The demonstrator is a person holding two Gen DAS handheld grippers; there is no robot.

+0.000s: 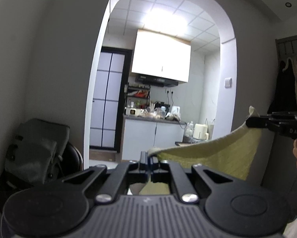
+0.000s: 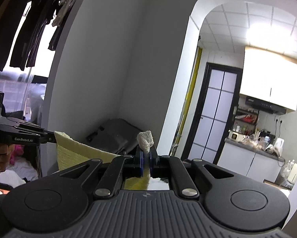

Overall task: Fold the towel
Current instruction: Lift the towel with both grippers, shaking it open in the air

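We've got the yellow towel point(image 1: 211, 154) airborne: left gripper point(image 1: 149, 158) and right gripper point(image 2: 146, 155) each clamped on a top corner, right at 3 o'clock in the left view. Edge stretched between, likely for alignment before folding.

"GenRobot.AI" on left gripper point(image 2: 49, 137)

The towel point(image 1: 217, 150) hangs between left tool point(image 1: 149, 159) and right tool point(image 2: 146, 156).
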